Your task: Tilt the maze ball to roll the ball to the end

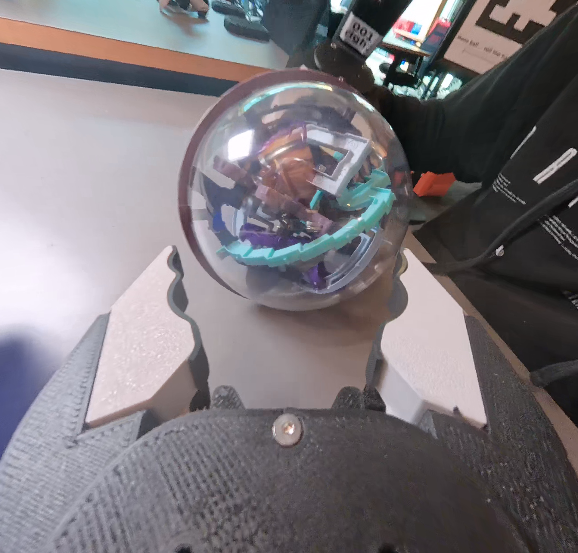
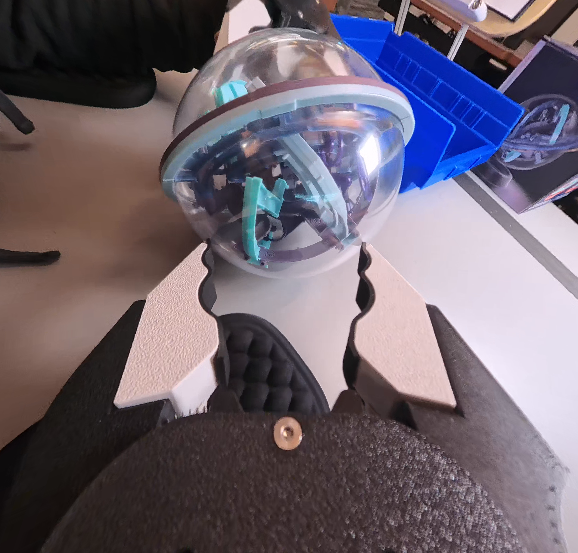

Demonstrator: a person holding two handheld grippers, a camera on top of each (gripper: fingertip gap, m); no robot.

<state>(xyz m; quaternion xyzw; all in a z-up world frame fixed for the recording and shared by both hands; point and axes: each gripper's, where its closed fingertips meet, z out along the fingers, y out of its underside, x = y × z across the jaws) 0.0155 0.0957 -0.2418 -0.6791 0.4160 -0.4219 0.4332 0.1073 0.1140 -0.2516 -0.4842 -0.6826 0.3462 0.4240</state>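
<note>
Plainly, both pairs of fingers stand spread, and neither pinches anything. The left gripper point(image 1: 289, 251) has the maze ball point(image 1: 294, 190) just beyond its tips: the left finger point(image 1: 150, 328) stands apart from the sphere, while the right finger point(image 1: 428, 319) is right beside it, contact uncertain. The right gripper point(image 2: 284, 248) faces the ball point(image 2: 283, 156) from the other side, with the sphere's lower curve bulging between its fingertips point(image 2: 187, 290); whether they touch the shell I cannot tell.

The ball rests on the bench point(image 1: 78, 162), its dark seam ring tilted, teal and purple tracks inside. The small rolling ball cannot be made out. Beyond the ball in the right wrist view sit a blue bin point(image 2: 438, 100) and a box point(image 2: 544, 131).

The risk, as I judge it: a smooth round shell, pushed by unclamped tips, may roll away toward the bin, or jolt so the small ball drops off its track.
</note>
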